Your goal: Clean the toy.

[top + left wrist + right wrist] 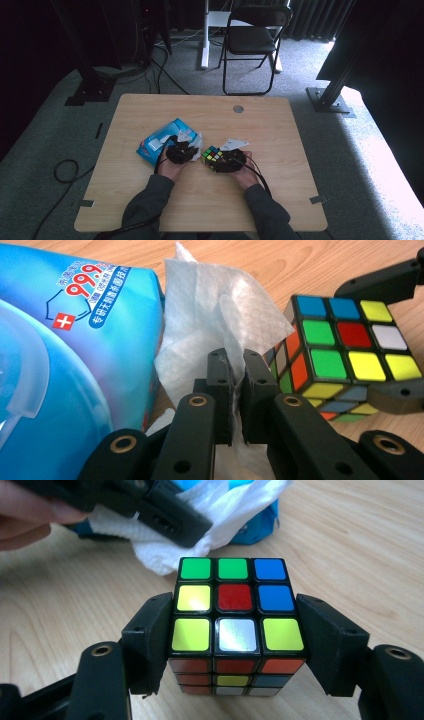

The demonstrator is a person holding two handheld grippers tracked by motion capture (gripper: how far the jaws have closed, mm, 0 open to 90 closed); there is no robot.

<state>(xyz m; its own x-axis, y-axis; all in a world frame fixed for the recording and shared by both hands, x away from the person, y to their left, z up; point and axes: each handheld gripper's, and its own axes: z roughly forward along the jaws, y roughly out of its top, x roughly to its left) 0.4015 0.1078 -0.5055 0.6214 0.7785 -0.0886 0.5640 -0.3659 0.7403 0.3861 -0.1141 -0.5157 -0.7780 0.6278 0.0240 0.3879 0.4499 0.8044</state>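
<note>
I see the cube (235, 625) low in the middle of the right gripper view, pinched between my right gripper's (235, 645) two jaws, which press its left and right sides. The face toward the camera reads green, green, blue; yellow, red, blue; yellow, white, yellow. It sits square to the jaws, edges level in the frame, its lower rows facing me; being a cube it has no long axis. In the high view the cube (211, 155) lies just below the frame's centre, at the tip of the right gripper (218, 161), above the table (280, 150).

In the left gripper view the wipe (215, 325) stands up the middle of the frame, its long axis running bottom to top, its lower part clamped between my left gripper's (239, 390) jaws, which are pressed together on it. The cube (345, 355) is just to the right of the wipe, turned corner-on. In the high view the left gripper (187, 148) is just left of the cube.

The pack (75, 350) takes up the left of that view, blue, with "99.9" in red, a white cross on a red square and Chinese lettering I cannot read. In the high view the pack (157, 142) lies left of centre, slanting from lower left to upper right.
</note>
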